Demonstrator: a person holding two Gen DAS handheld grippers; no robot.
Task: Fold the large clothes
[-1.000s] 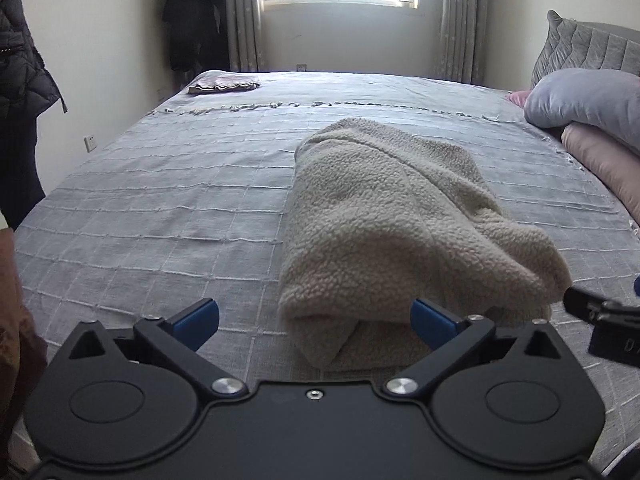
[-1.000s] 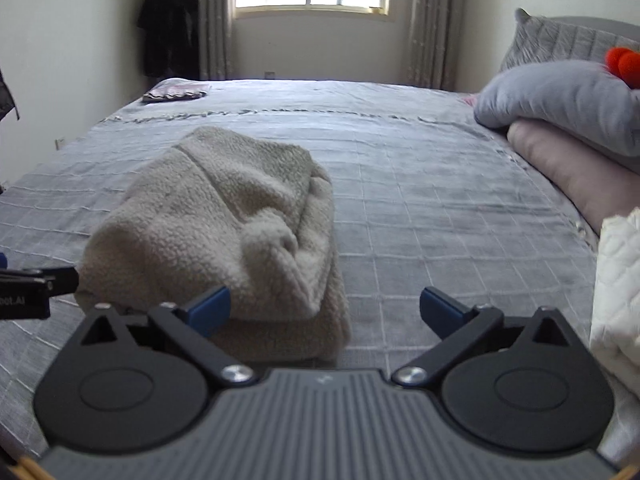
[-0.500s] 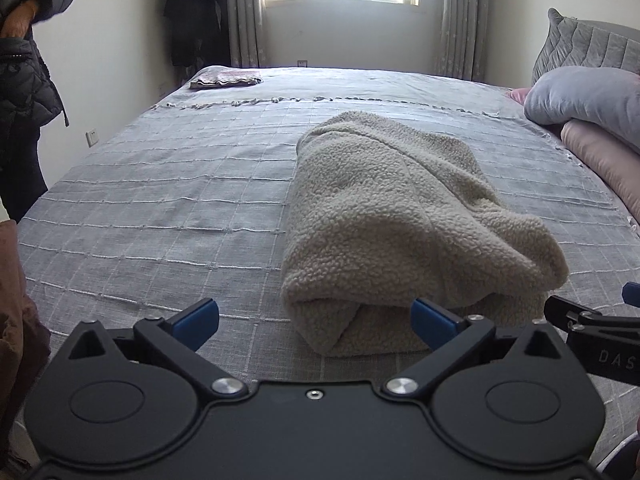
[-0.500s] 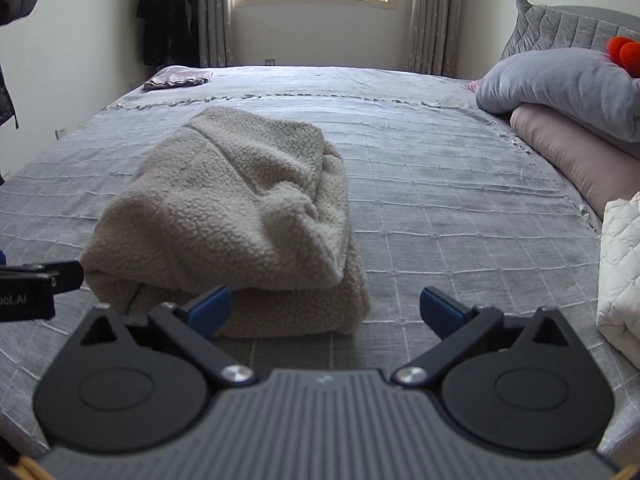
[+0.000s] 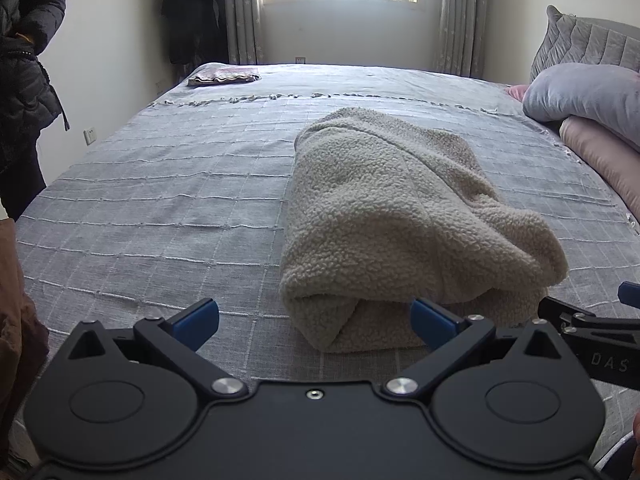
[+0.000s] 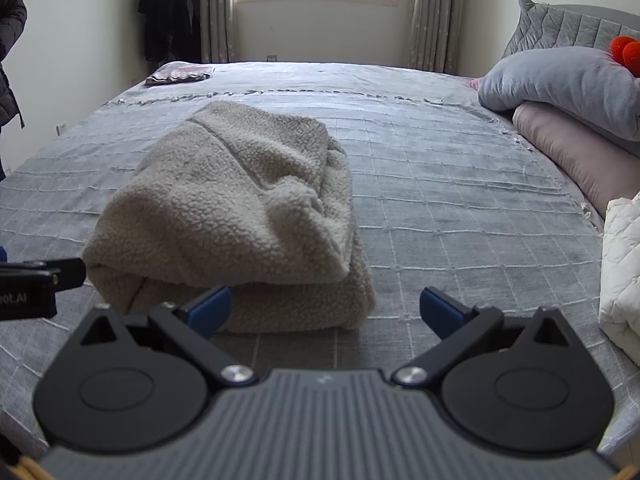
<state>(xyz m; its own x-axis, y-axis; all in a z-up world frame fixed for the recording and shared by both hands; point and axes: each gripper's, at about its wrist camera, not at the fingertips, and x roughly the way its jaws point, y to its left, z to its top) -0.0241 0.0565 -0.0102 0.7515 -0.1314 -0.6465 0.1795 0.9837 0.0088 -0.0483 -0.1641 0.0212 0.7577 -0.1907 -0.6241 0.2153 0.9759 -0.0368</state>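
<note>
A beige fleece garment (image 5: 396, 224) lies folded in a thick bundle on the grey checked bedspread (image 5: 160, 208). It also shows in the right wrist view (image 6: 240, 216). My left gripper (image 5: 316, 320) is open and empty, just short of the bundle's near left end. My right gripper (image 6: 326, 306) is open and empty, just short of the bundle's near right corner. Each gripper shows at the edge of the other's view: the right one (image 5: 592, 328) and the left one (image 6: 36, 280).
Grey and pink pillows (image 6: 560, 92) are stacked at the right. A white quilted item (image 6: 624, 272) lies at the near right edge. A small folded cloth (image 5: 224, 75) sits at the far left corner. A person in a dark jacket (image 5: 20, 80) stands at the left.
Both grippers have drawn back from the folded garment and risen slightly. The garment lies still. The person at the left has shifted.
</note>
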